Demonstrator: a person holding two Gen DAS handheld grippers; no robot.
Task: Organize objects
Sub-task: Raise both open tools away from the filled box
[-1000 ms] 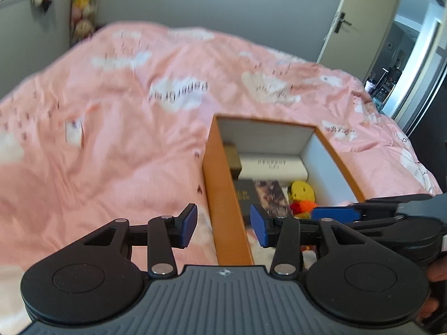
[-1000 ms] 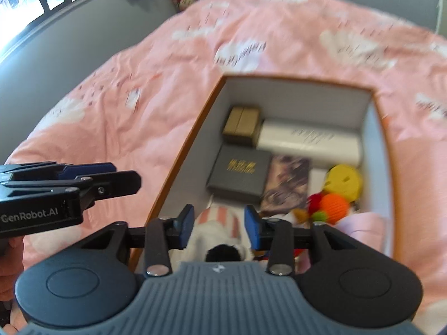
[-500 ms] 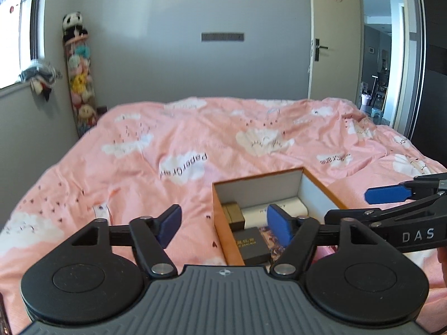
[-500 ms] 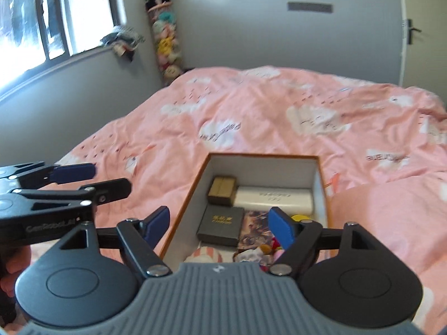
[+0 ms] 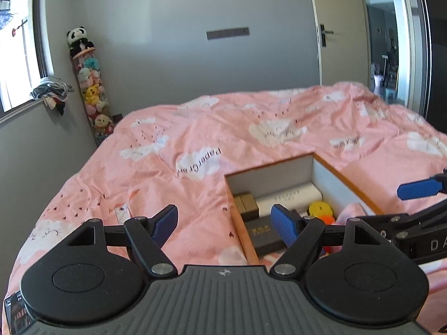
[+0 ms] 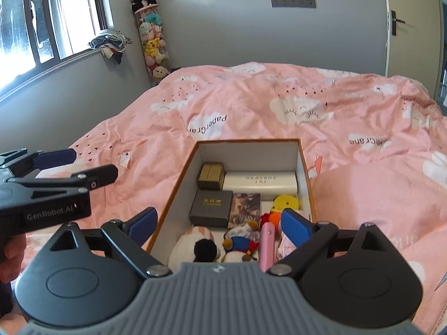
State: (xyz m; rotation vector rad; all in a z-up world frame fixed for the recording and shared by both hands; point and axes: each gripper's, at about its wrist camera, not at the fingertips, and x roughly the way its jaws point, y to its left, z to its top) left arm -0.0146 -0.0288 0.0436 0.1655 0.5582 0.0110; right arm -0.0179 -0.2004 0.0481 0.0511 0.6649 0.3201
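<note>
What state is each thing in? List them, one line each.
Box: lidless, packed, on the bed.
Left gripper: fingers have just been opening, now wide, nothing between them.
Right gripper: fingers have just been opening, now wide, nothing between them.
Door: shut.
Pink bedspread: spread out, wrinkled.

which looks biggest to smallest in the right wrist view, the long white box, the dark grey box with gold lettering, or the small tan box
1. Long white rectangular box
2. Dark grey square box with gold lettering
3. Small tan cardboard box

The grey box lies nearer the camera, so its gap to the white box is unsure; the tan box is clearly smallest.
</note>
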